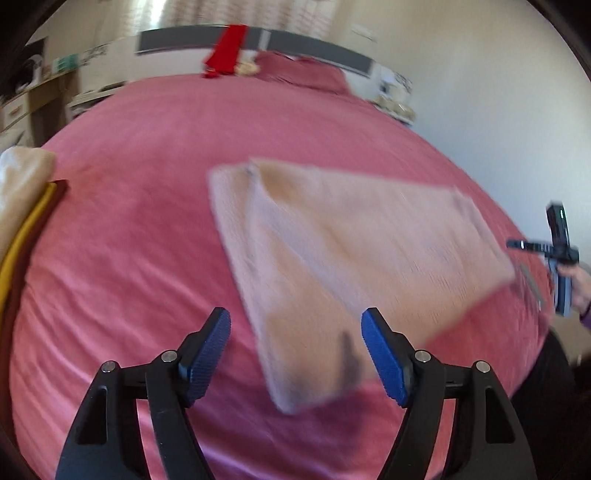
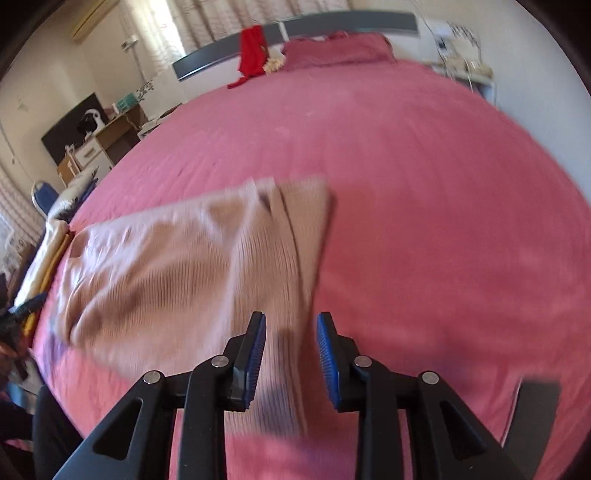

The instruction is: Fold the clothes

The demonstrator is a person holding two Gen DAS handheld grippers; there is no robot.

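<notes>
Beige garment lies flat on the pink bedspread, folded into a long rectangle, roughly mid-bed toward the near edge. Ribbed knit texture shows in the right wrist view, both views motion-blurred.

Left gripper: jaws wide apart, blue pads clear of the cloth, nothing held. Near corner of the garment sits just ahead of and between the fingers, not gripped as far as I can see.

Right gripper: jaws partly open, narrower gap than the left. Garment's near end lies below and between the fingers, pads do not look pressed on it, nothing lifted. The right gripper also shows at the far right of the left wrist view, held by a hand, off the garment's edge.

Stack of cloth, cream over yellow, at the left edge of the bed, apart from the garment. Red cloth hangs at the grey headboard, pink pillow beside it. Dresser by the far wall, left of the bed
</notes>
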